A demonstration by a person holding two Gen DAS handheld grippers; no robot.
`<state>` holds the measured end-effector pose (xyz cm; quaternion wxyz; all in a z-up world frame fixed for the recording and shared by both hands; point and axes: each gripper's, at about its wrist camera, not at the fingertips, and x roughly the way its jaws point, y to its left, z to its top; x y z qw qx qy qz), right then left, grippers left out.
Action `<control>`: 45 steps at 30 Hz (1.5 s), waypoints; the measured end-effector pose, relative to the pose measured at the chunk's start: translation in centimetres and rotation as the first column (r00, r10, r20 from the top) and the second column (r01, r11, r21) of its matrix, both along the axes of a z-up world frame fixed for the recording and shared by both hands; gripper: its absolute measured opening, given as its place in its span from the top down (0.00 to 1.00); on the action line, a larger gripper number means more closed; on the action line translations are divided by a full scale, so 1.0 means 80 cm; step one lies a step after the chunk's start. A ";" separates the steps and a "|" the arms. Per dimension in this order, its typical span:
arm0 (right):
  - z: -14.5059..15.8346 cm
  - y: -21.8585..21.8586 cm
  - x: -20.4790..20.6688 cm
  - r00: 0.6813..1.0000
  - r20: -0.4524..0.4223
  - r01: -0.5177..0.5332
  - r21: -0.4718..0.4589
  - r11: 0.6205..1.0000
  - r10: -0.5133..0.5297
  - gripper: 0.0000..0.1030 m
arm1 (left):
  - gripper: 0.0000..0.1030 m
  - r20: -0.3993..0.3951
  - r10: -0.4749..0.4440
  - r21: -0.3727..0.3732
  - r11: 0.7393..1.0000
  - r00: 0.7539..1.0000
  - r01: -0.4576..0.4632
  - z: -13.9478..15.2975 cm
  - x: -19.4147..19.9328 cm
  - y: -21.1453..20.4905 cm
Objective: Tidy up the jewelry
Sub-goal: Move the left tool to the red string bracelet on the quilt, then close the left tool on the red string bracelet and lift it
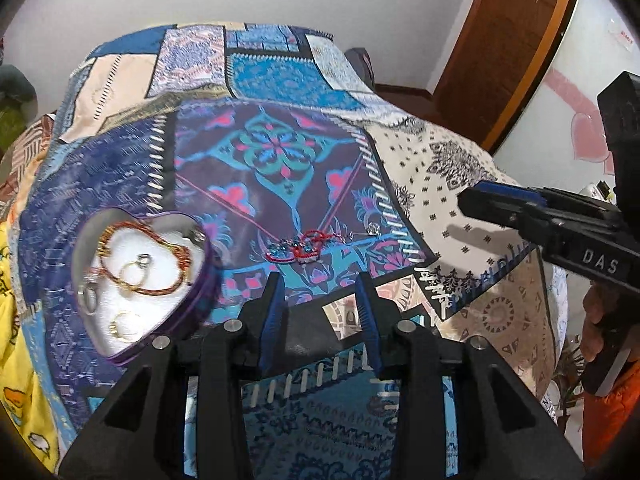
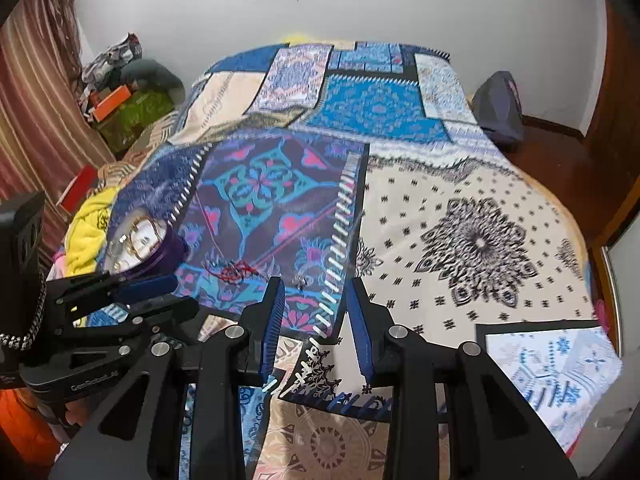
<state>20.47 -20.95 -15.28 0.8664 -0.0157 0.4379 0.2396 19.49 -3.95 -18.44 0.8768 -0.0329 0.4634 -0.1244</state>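
A purple heart-shaped box (image 1: 204, 276) lies on the patterned bedspread at the left; it holds a braided red-gold bracelet (image 1: 160, 264), gold hoops (image 1: 134, 276) and silver rings. A red cord bracelet with blue beads (image 1: 306, 246) lies on the cloth just beyond my left gripper (image 1: 320, 284), which is open and empty above the cloth. A small silver piece (image 1: 374, 229) lies to its right. My right gripper (image 2: 315, 288) is open and empty; the red bracelet (image 2: 236, 270) is ahead-left of it and the silver piece (image 2: 299, 280) is just ahead. The box shows at the left (image 2: 168, 250).
The bedspread (image 2: 460, 240) covers a bed that drops off at the right and far sides. A yellow cloth (image 2: 88, 224) and clutter lie at the left. The right gripper's body (image 1: 560, 224) reaches in from the right of the left wrist view. A wooden door (image 1: 500, 40) stands at the back right.
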 end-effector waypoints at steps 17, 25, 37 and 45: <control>-0.043 0.018 0.027 0.992 -0.085 -0.091 -0.008 0.996 0.090 0.72 | 0.65 -0.063 0.047 0.031 0.999 0.997 -0.045 -0.040 0.052 -0.008; -0.059 0.035 0.040 0.986 -0.109 -0.136 -0.057 0.989 0.129 0.72 | 0.65 -0.041 0.046 0.084 0.996 0.998 -0.042 -0.045 0.066 -0.019; -0.064 0.048 0.037 0.986 -0.061 -0.158 -0.098 0.983 0.152 0.91 | 0.92 -0.016 0.075 0.132 0.989 0.997 -0.072 -0.048 0.073 -0.018; -0.050 0.044 0.029 0.991 -0.029 -0.135 -0.064 0.989 0.133 0.92 | 0.93 0.000 0.064 0.116 0.991 0.998 -0.063 -0.041 0.060 -0.018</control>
